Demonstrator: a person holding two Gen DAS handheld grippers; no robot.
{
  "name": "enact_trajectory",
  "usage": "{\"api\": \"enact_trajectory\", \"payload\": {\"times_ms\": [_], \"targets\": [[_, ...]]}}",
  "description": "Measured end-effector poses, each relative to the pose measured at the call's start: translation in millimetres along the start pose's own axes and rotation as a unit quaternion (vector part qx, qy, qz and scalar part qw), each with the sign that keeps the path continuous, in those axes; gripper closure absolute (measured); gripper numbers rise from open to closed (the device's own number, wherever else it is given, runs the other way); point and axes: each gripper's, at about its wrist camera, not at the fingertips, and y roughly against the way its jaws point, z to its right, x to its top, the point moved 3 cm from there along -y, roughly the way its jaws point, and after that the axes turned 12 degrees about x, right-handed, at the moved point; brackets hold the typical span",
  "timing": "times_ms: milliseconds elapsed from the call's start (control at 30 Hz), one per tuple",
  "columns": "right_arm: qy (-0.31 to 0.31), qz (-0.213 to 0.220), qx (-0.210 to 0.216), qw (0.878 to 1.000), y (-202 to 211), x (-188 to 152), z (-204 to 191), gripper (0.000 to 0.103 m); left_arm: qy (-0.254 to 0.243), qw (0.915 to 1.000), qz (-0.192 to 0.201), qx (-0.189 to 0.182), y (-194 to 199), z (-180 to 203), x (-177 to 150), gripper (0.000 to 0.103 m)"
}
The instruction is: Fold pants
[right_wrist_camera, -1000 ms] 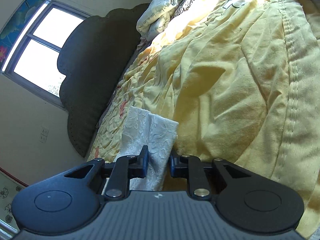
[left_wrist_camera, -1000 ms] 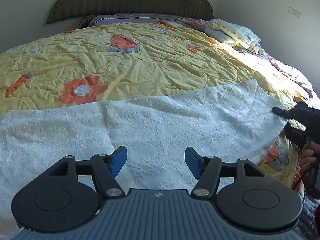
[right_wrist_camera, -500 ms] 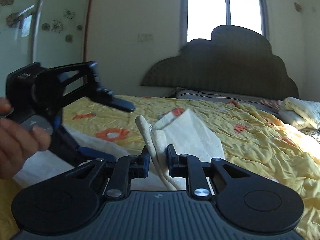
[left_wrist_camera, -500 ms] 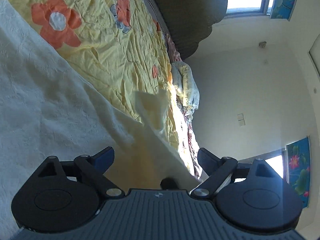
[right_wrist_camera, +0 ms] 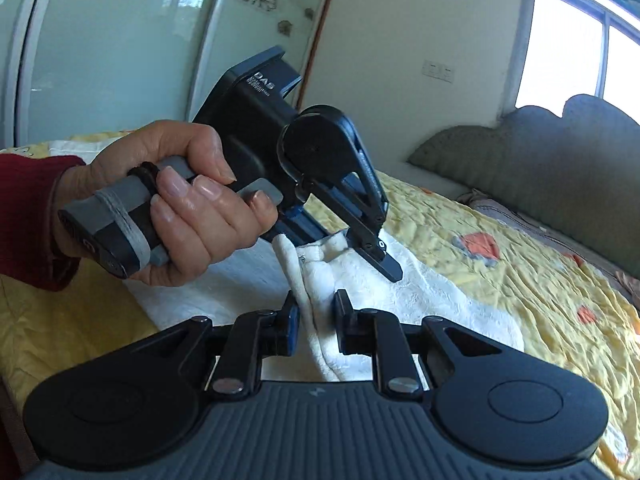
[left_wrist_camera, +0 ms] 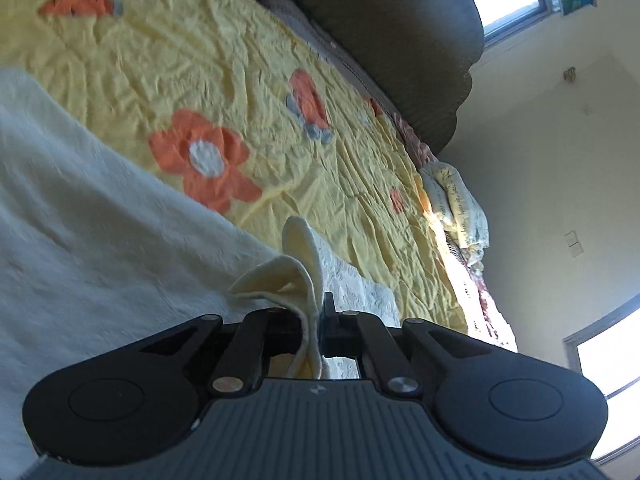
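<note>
The white textured pants [left_wrist_camera: 100, 216] lie across the yellow flowered bedspread [left_wrist_camera: 248, 92]. My left gripper [left_wrist_camera: 316, 312] is shut on a bunched cream-white edge of the pants, which stands up between its fingers. My right gripper [right_wrist_camera: 316, 320] is shut on another fold of the same pants [right_wrist_camera: 420, 292]. In the right wrist view the left gripper [right_wrist_camera: 356, 240] is held by a hand just ahead, also clamped on the cloth, very close to my right fingers.
A dark padded headboard [left_wrist_camera: 392, 28] and windows [right_wrist_camera: 576, 52] are at the bed's head. Pillows and a rolled quilt [left_wrist_camera: 456, 208] lie on the far side. A glass wardrobe door [right_wrist_camera: 100, 40] stands behind the hand.
My left gripper has closed on the pants edge; it was open half a second ago. Both grippers have come close together, lifting the cloth end off the bed.
</note>
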Motion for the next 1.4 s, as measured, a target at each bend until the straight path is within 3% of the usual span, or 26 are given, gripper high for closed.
{"api": "enact_trajectory", "payload": {"times_ms": [133, 233, 267, 367, 433, 500, 567, 633, 700, 867, 1067, 1233, 1333, 1400], "targets": [[0.034, 0.01, 0.042, 0.998, -27.4, 15.5, -20.3, 0.086, -0.042, 0.9952, 0.068, 0.056, 36.3, -13.6, 5.9, 0.1], [0.046, 0.005, 0.071, 0.996, -46.5, 19.5, -33.8, 0.086, -0.075, 0.9876, 0.086, 0.109, 45.5, -26.2, 3.3, 0.099], [0.048, -0.001, 0.078, 0.996, -52.3, 19.0, -36.8, 0.086, -0.081, 0.9853, 0.079, 0.129, 44.4, -31.7, 1.8, 0.095], [0.052, -0.037, 0.093, 0.994, -64.0, 13.7, -46.2, 0.083, -0.071, 0.9833, 0.064, 0.155, 48.7, -48.3, -1.4, 0.061], [0.057, -0.041, 0.087, 0.994, -56.9, 14.4, -51.6, 0.082, -0.068, 0.9796, 0.077, 0.173, 61.0, -57.1, -2.7, 0.059], [0.043, -0.025, 0.121, 0.991, -40.7, 20.2, -52.2, 0.082, -0.069, 0.9748, 0.09, 0.192, 72.8, -62.5, -1.7, 0.054], [0.0, 0.02, 0.165, 0.986, -18.7, 29.1, -43.6, 0.082, -0.062, 0.97, 0.104, 0.211, 82.8, -67.8, 0.3, 0.05], [-0.026, 0.037, 0.144, 0.989, -9.9, 35.0, -35.4, 0.082, -0.053, 0.9602, 0.121, 0.246, 93.6, -71.3, 3.2, 0.05], [-0.003, 0.013, 0.097, 0.995, -16.5, 33.0, -33.9, 0.082, -0.044, 0.9543, 0.128, 0.266, 101.2, -74.9, 5.9, 0.05], [0.028, -0.033, 0.096, 0.994, -30.4, 18.0, -49.4, 0.082, -0.007, 0.9702, 0.106, 0.218, 116.0, -79.5, 5.6, 0.046], [0.099, -0.072, 0.05, 0.991, -40.4, 5.4, -71.0, 0.082, 0.009, 0.983, 0.076, 0.167, 122.1, -71.1, -0.4, 0.045], [0.209, -0.092, -0.002, 0.974, -39.0, -5.7, -96.6, 0.082, 0.019, 0.9912, 0.041, 0.124, 124.7, -65.2, -5.1, 0.041], [0.271, -0.11, -0.024, 0.956, -40.0, -13.1, -107.8, 0.082, 0.026, 0.9931, 0.02, 0.112, 122.3, -66.3, -8.3, 0.04], [0.275, -0.113, -0.046, 0.954, -40.3, -12.3, -105.7, 0.082, 0.031, 0.9937, 0.012, 0.107, 120.7, -67.9, -10.5, 0.039]]}}
